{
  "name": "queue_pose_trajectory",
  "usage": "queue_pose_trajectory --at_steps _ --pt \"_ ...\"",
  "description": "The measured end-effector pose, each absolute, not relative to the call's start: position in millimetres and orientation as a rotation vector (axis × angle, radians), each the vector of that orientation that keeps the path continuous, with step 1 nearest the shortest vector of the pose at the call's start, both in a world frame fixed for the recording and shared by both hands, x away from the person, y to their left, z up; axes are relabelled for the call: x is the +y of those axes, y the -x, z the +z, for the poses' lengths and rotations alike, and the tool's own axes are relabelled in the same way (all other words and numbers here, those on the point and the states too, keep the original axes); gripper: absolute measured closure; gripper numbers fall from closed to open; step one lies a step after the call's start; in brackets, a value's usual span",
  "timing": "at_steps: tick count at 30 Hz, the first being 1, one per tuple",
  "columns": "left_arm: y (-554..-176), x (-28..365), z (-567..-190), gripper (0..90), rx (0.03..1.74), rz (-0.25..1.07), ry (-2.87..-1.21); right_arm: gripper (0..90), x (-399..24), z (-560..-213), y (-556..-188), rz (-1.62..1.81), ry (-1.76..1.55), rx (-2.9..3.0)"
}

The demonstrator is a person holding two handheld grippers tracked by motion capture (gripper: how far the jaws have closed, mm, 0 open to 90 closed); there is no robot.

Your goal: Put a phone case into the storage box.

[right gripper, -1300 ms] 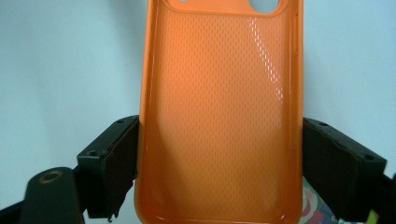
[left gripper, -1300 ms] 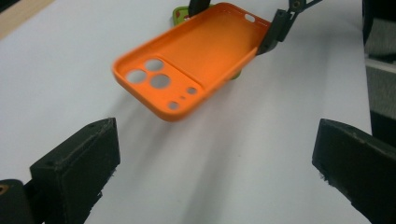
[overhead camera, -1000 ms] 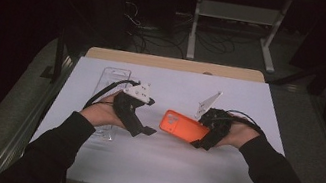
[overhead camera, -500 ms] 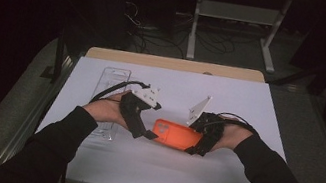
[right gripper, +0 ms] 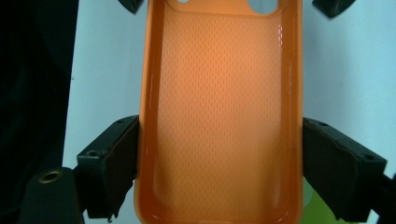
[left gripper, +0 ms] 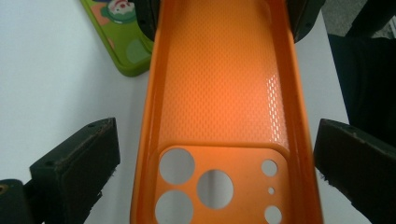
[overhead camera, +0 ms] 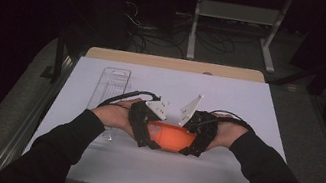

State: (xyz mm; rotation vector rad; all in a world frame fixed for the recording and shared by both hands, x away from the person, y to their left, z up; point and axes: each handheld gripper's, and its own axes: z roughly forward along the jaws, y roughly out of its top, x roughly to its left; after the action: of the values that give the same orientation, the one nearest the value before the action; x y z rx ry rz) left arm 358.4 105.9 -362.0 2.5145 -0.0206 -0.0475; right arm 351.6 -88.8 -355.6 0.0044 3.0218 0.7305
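Note:
An orange phone case (overhead camera: 173, 138) hangs over the white table (overhead camera: 250, 102), inner side up, between my two hands. My right gripper (overhead camera: 192, 145) is shut on it, and its pads (right gripper: 116, 158) press on both long edges of the orange case (right gripper: 219, 107). My left gripper (overhead camera: 150, 137) faces it from the left. The camera-hole end of the orange case (left gripper: 219, 93) lies between the open left gripper (left gripper: 215, 154); a gap shows at its left pad (left gripper: 79, 158). A green phone case (left gripper: 126, 42) lies on the table under it.
A long clear plastic tray (overhead camera: 112, 85) lies on the white sheet at the left, beside my left forearm. A wooden strip (overhead camera: 176, 64) runs along the table's far edge. Dark floor, cables and a white shelf frame (overhead camera: 235, 13) lie beyond.
Both hands have moved toward each other at the middle of the table. The right gripper carried the orange case leftward, and its camera end now sits between the left gripper's jaws.

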Motion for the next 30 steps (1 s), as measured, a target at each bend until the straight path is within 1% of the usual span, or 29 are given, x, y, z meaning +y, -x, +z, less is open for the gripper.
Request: queue_pose_trajectory --at_steps 12,13,16,22,30 --pt "-355.8 107.4 -367.4 0.6 -0.028 -0.069 -2.559 15.2 -81.5 -350.1 -352.2 0.728 0.014 3.026" --pt "-355.8 108.0 -368.0 2.6 -0.028 -0.065 -2.561 15.1 -81.2 -349.8 -352.2 0.728 0.013 3.026" --pt "-356.9 110.4 -369.0 4.5 -0.017 -0.067 -2.564 15.2 -80.4 -349.2 -353.0 0.735 0.022 3.022" --pt "-357.3 113.7 -367.3 13.3 -0.003 -0.068 -2.550 15.2 -79.7 -349.0 -353.7 0.732 0.021 3.023" --pt "-357.7 113.7 -365.3 14.8 -0.014 -0.059 -2.553 15.1 -80.3 -347.9 -354.5 0.734 0.020 3.024"
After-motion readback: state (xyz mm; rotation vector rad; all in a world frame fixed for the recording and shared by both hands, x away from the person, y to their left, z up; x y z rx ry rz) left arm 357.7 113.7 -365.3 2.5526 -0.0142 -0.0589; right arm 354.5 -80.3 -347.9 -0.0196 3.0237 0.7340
